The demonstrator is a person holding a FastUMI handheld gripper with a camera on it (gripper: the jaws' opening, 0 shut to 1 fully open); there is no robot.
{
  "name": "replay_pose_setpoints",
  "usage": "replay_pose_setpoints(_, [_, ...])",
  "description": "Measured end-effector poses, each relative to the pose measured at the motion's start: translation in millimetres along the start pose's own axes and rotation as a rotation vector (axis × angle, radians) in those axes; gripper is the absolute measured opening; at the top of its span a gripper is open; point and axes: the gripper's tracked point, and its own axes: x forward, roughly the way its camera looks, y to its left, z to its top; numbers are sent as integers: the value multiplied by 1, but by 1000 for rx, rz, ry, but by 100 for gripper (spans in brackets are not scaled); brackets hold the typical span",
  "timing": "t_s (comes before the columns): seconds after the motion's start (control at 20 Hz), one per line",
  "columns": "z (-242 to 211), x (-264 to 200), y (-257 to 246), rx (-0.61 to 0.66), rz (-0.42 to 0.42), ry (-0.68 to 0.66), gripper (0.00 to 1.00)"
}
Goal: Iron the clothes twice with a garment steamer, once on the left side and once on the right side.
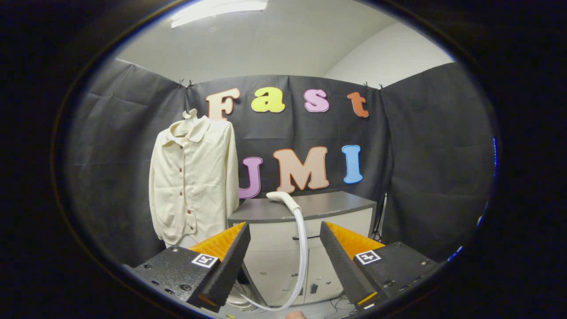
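My gripper (283,261) hangs released, fingers spread wide w/ nothing between them, aimed at a grey-topped cabinet (305,230) well beyond the tips. The garment steamer (283,199) head lies on the cabinet top near its front edge, approx. mid-width; its white hose (303,248) drops over that edge and down the cabinet front, showing in the gap between my fingers. A cream button shirt (192,177) hangs against the black cloth wall (421,155), just beside the cabinet's left end.
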Motion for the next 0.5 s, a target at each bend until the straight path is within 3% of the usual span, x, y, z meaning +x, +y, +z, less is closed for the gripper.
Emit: replay_pose_setpoints(0.5, [-3, 24, -4, 0, 64, 16, 97])
